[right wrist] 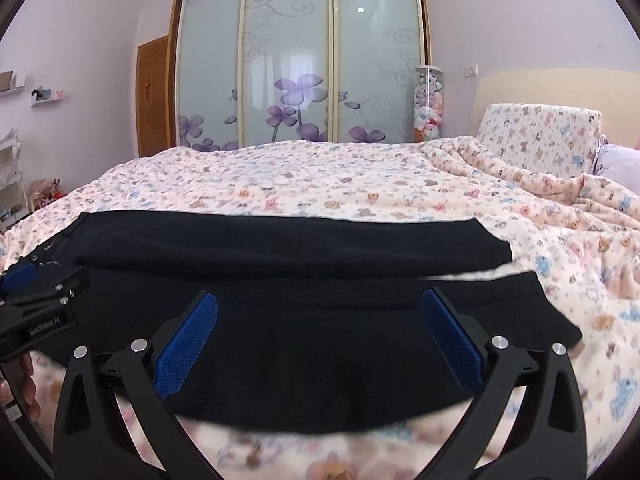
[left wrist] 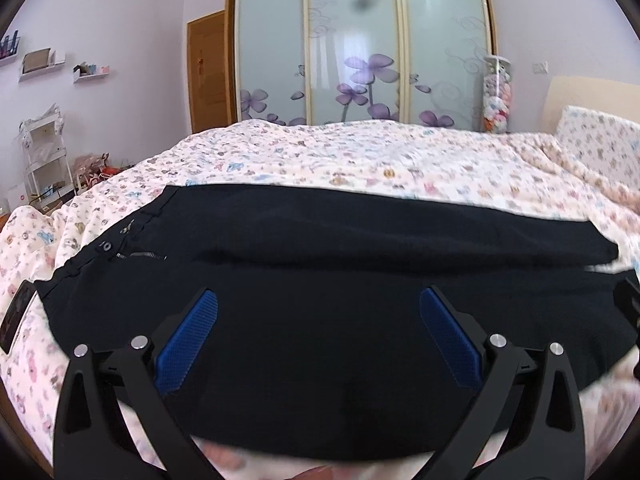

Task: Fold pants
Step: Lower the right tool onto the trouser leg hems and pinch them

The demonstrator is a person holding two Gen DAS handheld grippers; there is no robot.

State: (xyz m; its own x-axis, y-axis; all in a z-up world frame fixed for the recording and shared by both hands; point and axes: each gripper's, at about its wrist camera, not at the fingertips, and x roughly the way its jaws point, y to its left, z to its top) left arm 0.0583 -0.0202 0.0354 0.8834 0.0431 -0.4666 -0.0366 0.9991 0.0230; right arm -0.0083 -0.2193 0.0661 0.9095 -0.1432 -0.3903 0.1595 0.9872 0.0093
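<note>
Black pants (left wrist: 320, 264) lie spread flat across the bed, waistband with button and zipper (left wrist: 140, 255) at the left, both legs running right. In the right wrist view the same pants (right wrist: 300, 276) show their two leg ends apart at the right. My left gripper (left wrist: 319, 300) hovers open over the near leg by the waist end, blue pads wide apart, nothing between them. My right gripper (right wrist: 319, 300) is open above the near leg toward the cuffs. The left gripper (right wrist: 18, 274) also shows at that view's left edge, held by a hand (right wrist: 28, 380).
The bed wears a pale bear-print cover (right wrist: 320, 176), bunched toward the pillow (right wrist: 536, 136) at the right. A wardrobe with frosted flowered doors (left wrist: 356, 44) stands behind. A white rack (left wrist: 44, 152) and clutter sit on the floor at the left. A dark label (left wrist: 16, 312) lies left of the waistband.
</note>
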